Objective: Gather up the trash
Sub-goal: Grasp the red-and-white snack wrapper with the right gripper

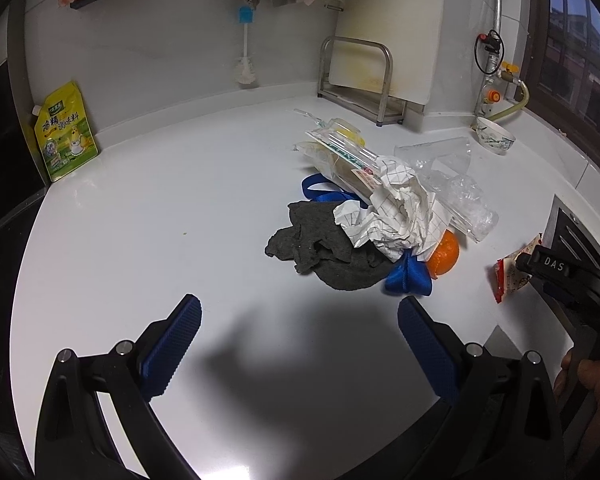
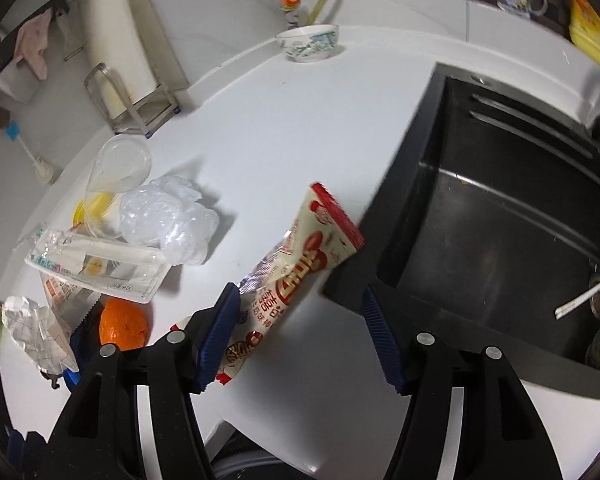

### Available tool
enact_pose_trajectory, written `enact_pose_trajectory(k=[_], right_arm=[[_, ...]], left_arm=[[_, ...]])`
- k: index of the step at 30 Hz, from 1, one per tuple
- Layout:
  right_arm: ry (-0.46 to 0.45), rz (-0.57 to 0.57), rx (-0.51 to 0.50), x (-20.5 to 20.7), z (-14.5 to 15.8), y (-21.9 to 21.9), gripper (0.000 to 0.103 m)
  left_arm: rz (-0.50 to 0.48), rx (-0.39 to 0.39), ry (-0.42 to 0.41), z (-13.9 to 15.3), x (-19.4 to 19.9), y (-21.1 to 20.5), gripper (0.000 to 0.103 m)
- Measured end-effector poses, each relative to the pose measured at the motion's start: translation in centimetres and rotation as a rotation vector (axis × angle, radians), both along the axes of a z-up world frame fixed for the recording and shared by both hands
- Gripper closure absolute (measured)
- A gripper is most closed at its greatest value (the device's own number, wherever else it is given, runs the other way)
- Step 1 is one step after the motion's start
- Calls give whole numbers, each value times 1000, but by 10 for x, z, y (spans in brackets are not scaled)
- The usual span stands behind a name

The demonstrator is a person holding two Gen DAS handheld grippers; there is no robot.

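The right tongs (image 2: 300, 334) stand wide over the white bench (image 2: 268, 128), a red-and-white snack wrapper (image 2: 296, 264) printed in Chinese lying between the fingers, against the left pad, its top at the black sink (image 2: 500, 216) rim. "DAS" shows on that tool at the right edge of the left view. The left tongs (image 1: 300, 342) gape wide, empty, below the trash pile (image 1: 380, 216) at centre frame.

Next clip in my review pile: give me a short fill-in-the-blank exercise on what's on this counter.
1. The red-and-white snack wrapper lies between the pile and the black ____.
2. The fruit beside the crumpled paper is coloured ____.
3. Both grippers, left gripper and right gripper, have their jaws ____.

Missing words: sink; orange; open
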State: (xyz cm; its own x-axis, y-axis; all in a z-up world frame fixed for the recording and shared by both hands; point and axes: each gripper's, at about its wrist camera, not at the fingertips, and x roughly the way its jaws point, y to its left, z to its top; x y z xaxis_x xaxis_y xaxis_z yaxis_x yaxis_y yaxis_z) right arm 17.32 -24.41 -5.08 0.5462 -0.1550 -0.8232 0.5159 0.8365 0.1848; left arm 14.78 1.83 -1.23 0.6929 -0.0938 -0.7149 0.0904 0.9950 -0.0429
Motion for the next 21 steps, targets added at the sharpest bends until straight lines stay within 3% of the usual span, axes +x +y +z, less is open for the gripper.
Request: enact_pose_trajectory(k=[2,4,7,13,21], right_arm=[[-5,31,-1,3,0,4,50],[-3,61,7,6,1,6,68],[0,86,33,9,0,6,81],[-39,144,44,7,2,8,92],[-104,235,59,0,8,2,96]], left_arm=[[4,-6,1,0,1,0,6],[6,-5,-3,2,1,0,6],[9,-4,-12,4,1,-2,6],[1,4,-16,8,1,-8,6],[4,-33,-24,10,4,-13,6]])
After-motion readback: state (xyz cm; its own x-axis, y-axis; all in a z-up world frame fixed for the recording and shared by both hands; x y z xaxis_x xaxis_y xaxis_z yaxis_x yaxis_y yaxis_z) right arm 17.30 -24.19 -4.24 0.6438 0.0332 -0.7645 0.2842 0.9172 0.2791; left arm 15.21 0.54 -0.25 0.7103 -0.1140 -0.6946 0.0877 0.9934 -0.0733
